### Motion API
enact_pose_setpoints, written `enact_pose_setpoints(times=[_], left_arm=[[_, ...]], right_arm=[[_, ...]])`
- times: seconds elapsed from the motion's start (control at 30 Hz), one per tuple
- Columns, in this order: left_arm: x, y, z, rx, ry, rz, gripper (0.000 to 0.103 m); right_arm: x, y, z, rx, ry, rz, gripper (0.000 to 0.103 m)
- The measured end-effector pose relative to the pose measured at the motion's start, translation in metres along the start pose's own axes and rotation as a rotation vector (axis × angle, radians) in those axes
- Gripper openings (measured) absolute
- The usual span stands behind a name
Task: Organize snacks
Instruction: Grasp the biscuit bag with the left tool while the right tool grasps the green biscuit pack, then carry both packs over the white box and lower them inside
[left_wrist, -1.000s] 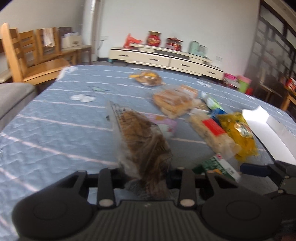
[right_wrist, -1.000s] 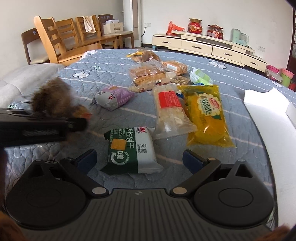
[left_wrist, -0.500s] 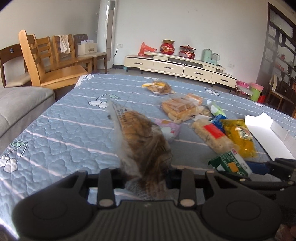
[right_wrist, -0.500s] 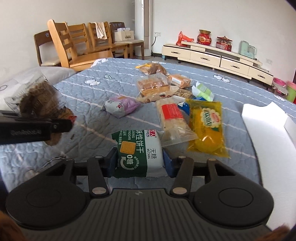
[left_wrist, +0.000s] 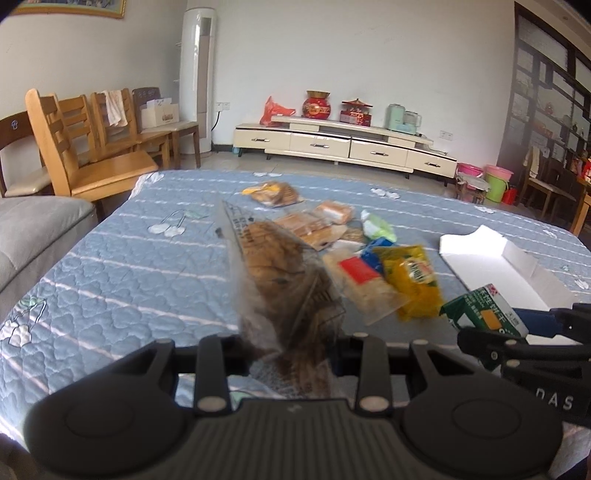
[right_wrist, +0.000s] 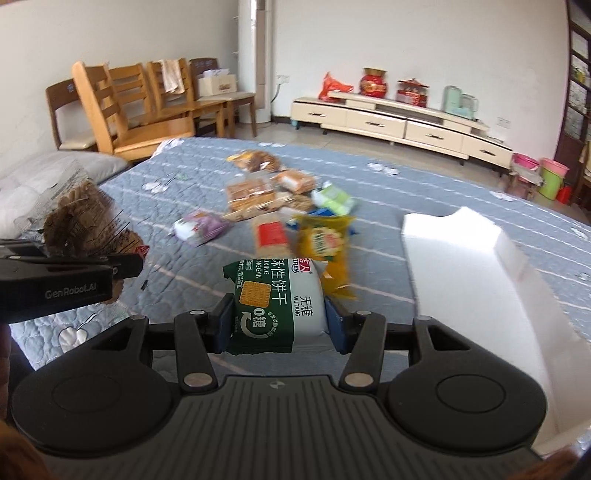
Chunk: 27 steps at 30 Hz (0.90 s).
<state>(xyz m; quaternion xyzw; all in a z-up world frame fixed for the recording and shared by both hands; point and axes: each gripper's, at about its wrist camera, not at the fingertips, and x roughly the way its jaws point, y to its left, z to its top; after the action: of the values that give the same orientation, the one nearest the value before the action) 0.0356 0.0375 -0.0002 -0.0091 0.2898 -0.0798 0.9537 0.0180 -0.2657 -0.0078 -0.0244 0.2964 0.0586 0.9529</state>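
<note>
My left gripper (left_wrist: 290, 354) is shut on a clear bag of brown snacks (left_wrist: 280, 280) and holds it above the blue quilt (left_wrist: 110, 277); the bag also shows in the right wrist view (right_wrist: 81, 221). My right gripper (right_wrist: 279, 317) is shut on a green and white biscuit pack (right_wrist: 275, 299), lifted off the quilt; the pack also shows in the left wrist view (left_wrist: 484, 314). A white open box (right_wrist: 461, 269) lies to the right. Several more snack packs lie in the middle: a yellow bag (right_wrist: 323, 240), a clear pack with a red label (right_wrist: 269, 236), a purple pack (right_wrist: 201, 227).
Bread packs (right_wrist: 251, 192) and a green pack (right_wrist: 332, 197) lie further back on the quilt. Wooden chairs (right_wrist: 140, 107) stand at the back left, a grey cushion (left_wrist: 33, 229) at the left, a low cream cabinet (right_wrist: 399, 122) along the far wall.
My right gripper closed on the green biscuit pack and lifted it off the quilt. My left gripper rose with the brown snack bag still in it.
</note>
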Motion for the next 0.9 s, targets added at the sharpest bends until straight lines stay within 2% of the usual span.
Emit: enact_pose_setpoints(times=[0.4,0.9], left_arm=[[-0.007,-0.031,0.009,0.043,-0.019,-0.038,0.034],[-0.006,-0.062,0.012,0.099,-0.012,-0.076,0.034]], right_arm=[[-0.018,-0.032,-0.005,0.072,-0.013,-0.048,0.063],[-0.031,-0.041,-0.009,0.113,-0.033,-0.076,0.063]])
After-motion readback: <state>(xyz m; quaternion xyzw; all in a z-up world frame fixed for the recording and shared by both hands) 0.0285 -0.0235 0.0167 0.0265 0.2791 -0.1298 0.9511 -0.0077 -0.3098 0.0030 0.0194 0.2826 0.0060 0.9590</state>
